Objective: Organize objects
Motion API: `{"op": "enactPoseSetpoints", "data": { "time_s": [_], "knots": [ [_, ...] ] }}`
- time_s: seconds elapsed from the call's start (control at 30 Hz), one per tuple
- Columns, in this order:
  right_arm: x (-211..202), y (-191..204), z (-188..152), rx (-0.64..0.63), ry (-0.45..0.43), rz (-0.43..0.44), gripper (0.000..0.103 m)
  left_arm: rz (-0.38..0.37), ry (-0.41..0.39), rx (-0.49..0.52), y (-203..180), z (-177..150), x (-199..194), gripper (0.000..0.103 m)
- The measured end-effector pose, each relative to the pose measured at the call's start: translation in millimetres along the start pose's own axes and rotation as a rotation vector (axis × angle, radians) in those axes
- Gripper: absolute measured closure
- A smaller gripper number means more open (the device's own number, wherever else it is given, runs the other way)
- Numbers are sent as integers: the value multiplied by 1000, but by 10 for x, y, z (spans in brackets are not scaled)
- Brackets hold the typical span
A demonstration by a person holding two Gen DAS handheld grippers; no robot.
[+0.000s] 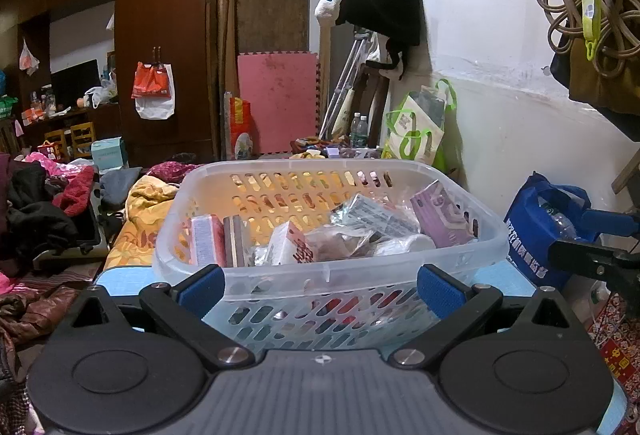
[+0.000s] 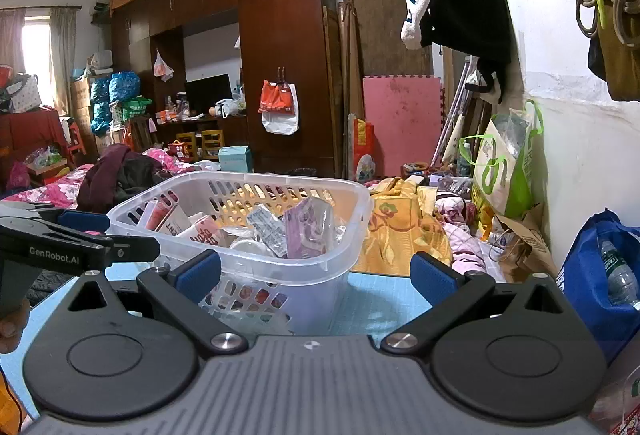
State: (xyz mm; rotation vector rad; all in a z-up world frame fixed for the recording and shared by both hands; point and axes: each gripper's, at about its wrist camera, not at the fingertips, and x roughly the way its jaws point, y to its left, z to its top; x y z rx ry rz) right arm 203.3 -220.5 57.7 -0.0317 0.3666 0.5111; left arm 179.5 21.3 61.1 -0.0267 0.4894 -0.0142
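A clear plastic basket (image 1: 328,271) stands on a light blue mat (image 1: 120,281), filled with several small packets and boxes, among them a purple box (image 1: 438,213) and a pink box (image 1: 206,239). My left gripper (image 1: 318,289) is open, its blue pads on either side of the basket's near wall, empty. In the right wrist view the basket (image 2: 280,275) sits left of centre on the mat (image 2: 380,299). My right gripper (image 2: 316,275) is open and empty, with the basket's right corner between its fingers. The left gripper's body (image 2: 60,247) shows at the left edge.
A blue bag (image 2: 592,275) holding a water bottle stands right of the mat by the white wall. A yellow quilt (image 2: 396,231) and heaped clothes (image 1: 36,211) lie behind and left. A green and white bag (image 2: 504,163) leans on the wall. A wardrobe stands behind.
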Motion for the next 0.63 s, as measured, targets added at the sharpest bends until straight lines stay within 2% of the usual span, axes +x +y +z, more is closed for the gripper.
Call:
{"op": "enactPoseSetpoints", "data": {
  "time_s": [0.63],
  "knots": [
    [-2, 4, -8, -2, 4, 0, 0, -14, -28, 14, -66, 22, -36, 0]
  ]
}}
